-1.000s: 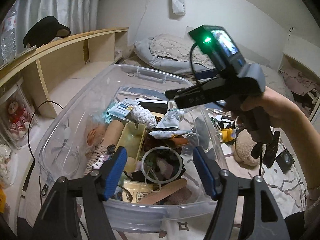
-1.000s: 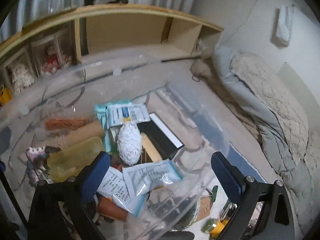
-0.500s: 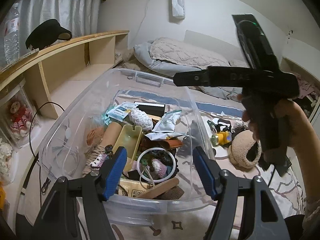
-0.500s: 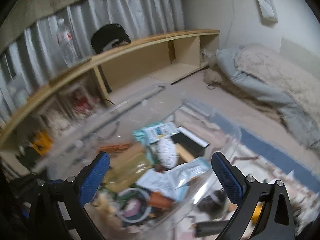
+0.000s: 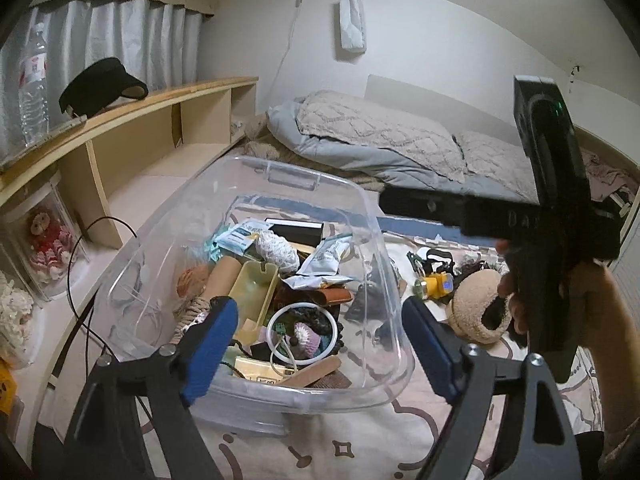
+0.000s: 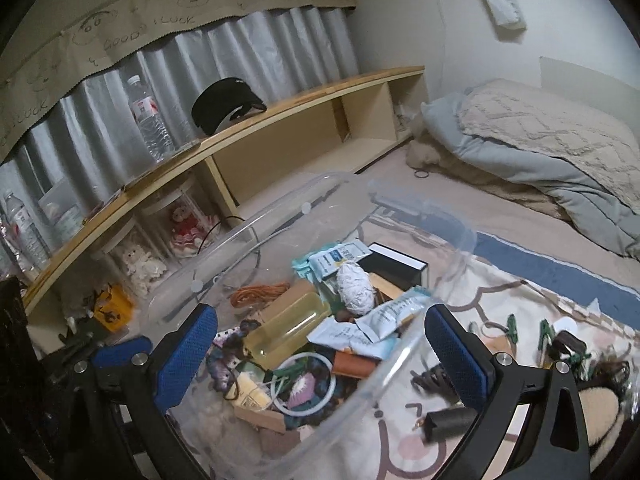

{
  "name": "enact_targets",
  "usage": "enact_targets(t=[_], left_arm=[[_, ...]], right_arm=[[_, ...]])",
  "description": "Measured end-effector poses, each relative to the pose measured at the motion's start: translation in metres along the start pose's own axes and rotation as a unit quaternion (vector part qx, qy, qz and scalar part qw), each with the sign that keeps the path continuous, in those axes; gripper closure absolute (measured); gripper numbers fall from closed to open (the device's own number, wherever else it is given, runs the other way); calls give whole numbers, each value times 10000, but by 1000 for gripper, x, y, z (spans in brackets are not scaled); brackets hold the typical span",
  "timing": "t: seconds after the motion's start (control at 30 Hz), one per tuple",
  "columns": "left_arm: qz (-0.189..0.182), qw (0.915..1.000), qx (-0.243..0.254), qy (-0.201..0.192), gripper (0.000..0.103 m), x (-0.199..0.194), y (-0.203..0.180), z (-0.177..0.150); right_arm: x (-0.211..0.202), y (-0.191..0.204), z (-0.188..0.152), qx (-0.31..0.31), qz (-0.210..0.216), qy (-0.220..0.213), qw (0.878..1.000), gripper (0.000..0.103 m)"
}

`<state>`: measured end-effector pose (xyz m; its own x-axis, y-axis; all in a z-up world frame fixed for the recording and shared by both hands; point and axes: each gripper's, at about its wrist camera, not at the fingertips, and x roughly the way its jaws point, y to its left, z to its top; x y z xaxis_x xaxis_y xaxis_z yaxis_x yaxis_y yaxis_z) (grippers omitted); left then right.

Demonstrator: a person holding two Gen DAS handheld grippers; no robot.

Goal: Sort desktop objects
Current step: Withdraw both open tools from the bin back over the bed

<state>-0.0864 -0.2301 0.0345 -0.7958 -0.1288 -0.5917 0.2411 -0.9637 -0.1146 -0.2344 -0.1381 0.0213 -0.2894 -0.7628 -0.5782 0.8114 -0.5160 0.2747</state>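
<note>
A clear plastic bin (image 5: 372, 216) (image 6: 400, 354) sits on a patterned blanket, full of small items: a yellow tray (image 5: 256, 284), a white yarn ball (image 6: 354, 286), foil packets (image 5: 326, 256), a white ring (image 5: 302, 330), a black box (image 6: 400, 266). My left gripper (image 5: 320, 350) is open and empty above the bin's near rim. My right gripper (image 6: 320, 354) is open and empty, raised over the bin's right side; its body (image 5: 560, 216) shows at the right of the left wrist view.
Loose items lie on the blanket right of the bin: a yellow toy (image 5: 438, 282), a tan plush (image 5: 476, 306), green clips (image 6: 546, 334), a black cylinder (image 6: 450, 422). A wooden shelf (image 6: 280, 108) with a bottle and black visor runs along the left. Bedding (image 5: 380, 136) lies behind.
My right gripper has lifted up and back out of the bin, tilting upright. My left gripper has pulled back slightly; the bin looks farther away.
</note>
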Motion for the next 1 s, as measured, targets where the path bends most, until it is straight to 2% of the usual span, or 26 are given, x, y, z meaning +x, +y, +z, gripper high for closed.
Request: enact_targets(t=[0.13, 0.23, 0.47, 1.0], left_arm=[[89, 9999, 16, -147, 6, -9, -5, 0], [106, 9996, 24, -256, 4, -14, -9, 0], [96, 9992, 35, -381, 3, -21, -20, -2], [152, 9973, 31, -713, 0, -37, -47, -8]], right_arm=[[-12, -3, -11, -6, -214, -130, 9997, 0], [-24, -7, -18, 32, -274, -233, 9993, 0], [-51, -11, -34, -51, -522, -553, 9971, 0], [-96, -15, -62, -266, -727, -1131, 9906, 0]])
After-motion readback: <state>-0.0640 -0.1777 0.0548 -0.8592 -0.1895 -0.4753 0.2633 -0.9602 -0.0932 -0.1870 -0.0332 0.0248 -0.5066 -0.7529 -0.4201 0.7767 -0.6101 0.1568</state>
